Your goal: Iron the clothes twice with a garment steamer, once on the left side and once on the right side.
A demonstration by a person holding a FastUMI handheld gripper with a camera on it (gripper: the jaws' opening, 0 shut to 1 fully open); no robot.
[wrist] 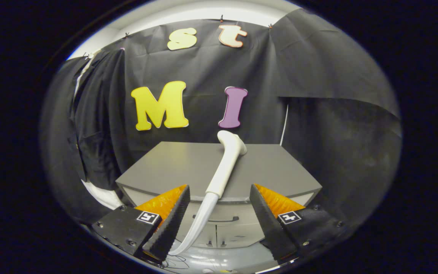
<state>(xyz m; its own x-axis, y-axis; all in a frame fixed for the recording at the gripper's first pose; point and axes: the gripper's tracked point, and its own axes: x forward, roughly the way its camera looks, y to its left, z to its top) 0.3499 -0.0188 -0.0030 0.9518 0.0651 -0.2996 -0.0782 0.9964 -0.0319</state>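
A white garment steamer (pixel 227 160) lies on the grey cabinet top (pixel 173 167), head toward the back wall, handle reaching over the front edge. Its pale hose (pixel 200 222) hangs down in front of the drawers. My gripper (pixel 219 192) is open, short of the cabinet, with the handle's end ahead of and between the two black toothed fingers (pixel 171 220), touching neither. A black garment (pixel 93 125) hangs to the left of the cabinet against the dark booth wall.
The cabinet has a drawer with a dark handle (pixel 216 219) and doors below. Black cloth drapes the back and the right side. A pale floor strip (pixel 101 194) shows left of the cabinet, and thin cables (pixel 177 260) lie on the floor below.
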